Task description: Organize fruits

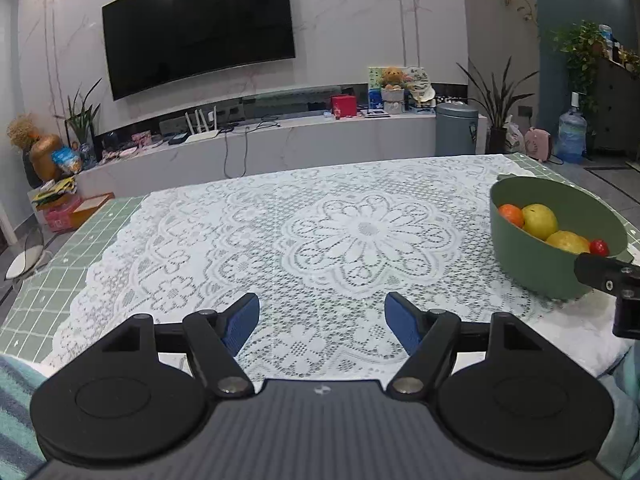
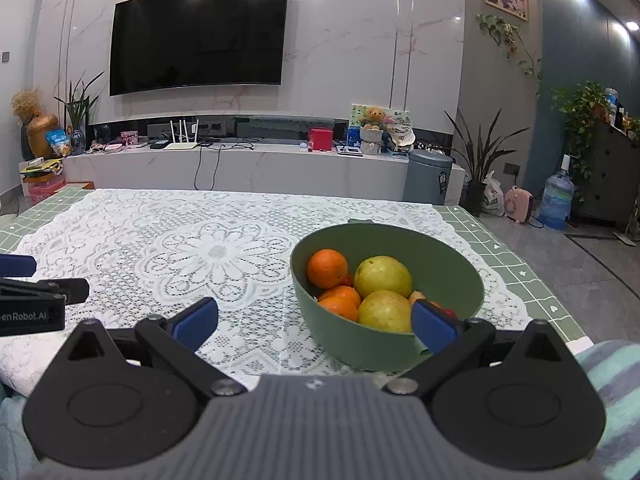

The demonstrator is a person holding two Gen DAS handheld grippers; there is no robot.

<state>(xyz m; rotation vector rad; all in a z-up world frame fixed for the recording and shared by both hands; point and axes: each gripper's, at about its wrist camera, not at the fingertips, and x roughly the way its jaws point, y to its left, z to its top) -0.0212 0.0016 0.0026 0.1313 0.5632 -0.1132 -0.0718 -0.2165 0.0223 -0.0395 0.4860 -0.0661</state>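
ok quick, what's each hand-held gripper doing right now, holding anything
Left hand-held gripper: open, holding nothing, above the lace tablecloth.
Right hand-held gripper: open, holding nothing, near the green bowl.

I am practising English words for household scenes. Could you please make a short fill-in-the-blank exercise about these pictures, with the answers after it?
1. All the fruit lies inside a ____ bowl.
2. The bowl stands on a white ____ tablecloth.
3. The fingers of the left gripper and the right gripper have ____ pads.
4. Both grippers are ____ and hold nothing.

Answers: green; lace; blue; open
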